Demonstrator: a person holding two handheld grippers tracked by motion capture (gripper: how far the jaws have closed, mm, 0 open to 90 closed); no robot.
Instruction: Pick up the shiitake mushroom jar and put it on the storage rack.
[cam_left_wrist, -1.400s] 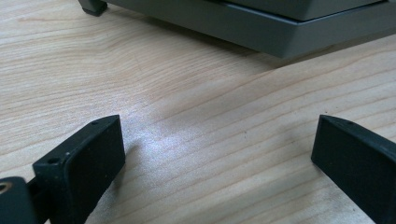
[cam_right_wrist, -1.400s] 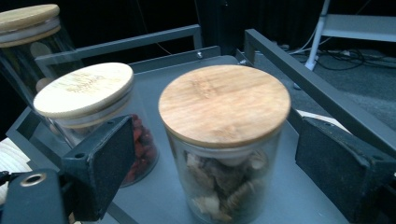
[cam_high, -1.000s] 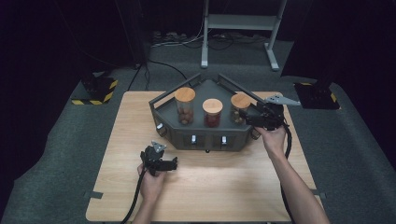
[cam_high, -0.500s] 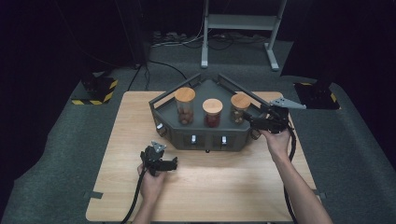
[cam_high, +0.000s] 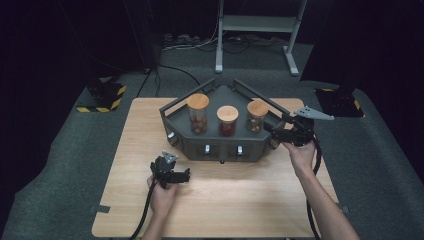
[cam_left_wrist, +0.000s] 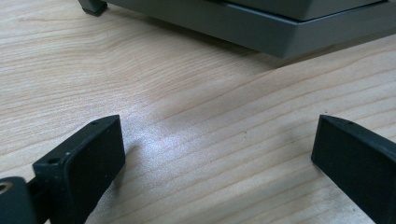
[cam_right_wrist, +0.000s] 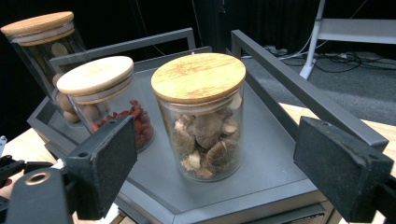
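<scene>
Approach step: your right gripper (cam_right_wrist: 210, 172), jaws spread and empty, faces the mushroom jar (cam_right_wrist: 201, 116) on the tray (cam_right_wrist: 275, 158); advance, then close. Left gripper (cam_left_wrist: 210, 172) rests released before that tray.

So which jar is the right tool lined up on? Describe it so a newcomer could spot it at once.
On the wooden table stands a grey angular tray holding three glass jars with bamboo lids. It is the rightmost jar, nearest the right tool. It holds pale brown dried mushroom pieces, unlike the red berries in the middle jar or the round nuts in the tall left jar.
</scene>
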